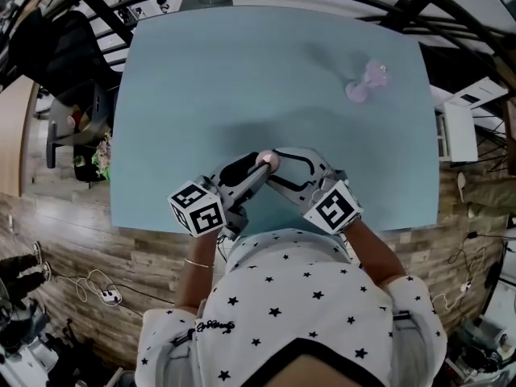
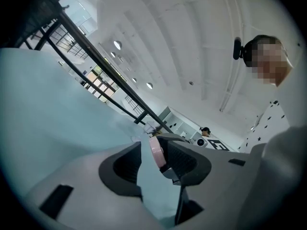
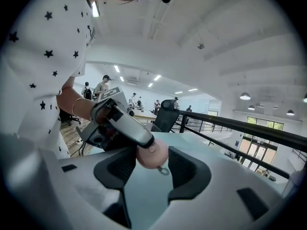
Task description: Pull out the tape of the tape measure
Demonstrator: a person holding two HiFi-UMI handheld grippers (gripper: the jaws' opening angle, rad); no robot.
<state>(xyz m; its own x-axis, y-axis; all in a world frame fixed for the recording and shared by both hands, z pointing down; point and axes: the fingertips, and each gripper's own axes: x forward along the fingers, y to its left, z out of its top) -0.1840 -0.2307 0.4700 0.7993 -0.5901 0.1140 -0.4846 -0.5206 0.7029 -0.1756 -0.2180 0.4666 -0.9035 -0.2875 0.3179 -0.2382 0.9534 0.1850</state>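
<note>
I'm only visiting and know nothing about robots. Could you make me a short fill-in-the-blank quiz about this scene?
1. The round pink tape measure is clamped between the fingers of the ___.
2. The left gripper has its fingers ___, leaving a gap beside the tape measure.
3. A small metal ___ hangs below the tape measure.

Missing words: right gripper; open; ring.
</note>
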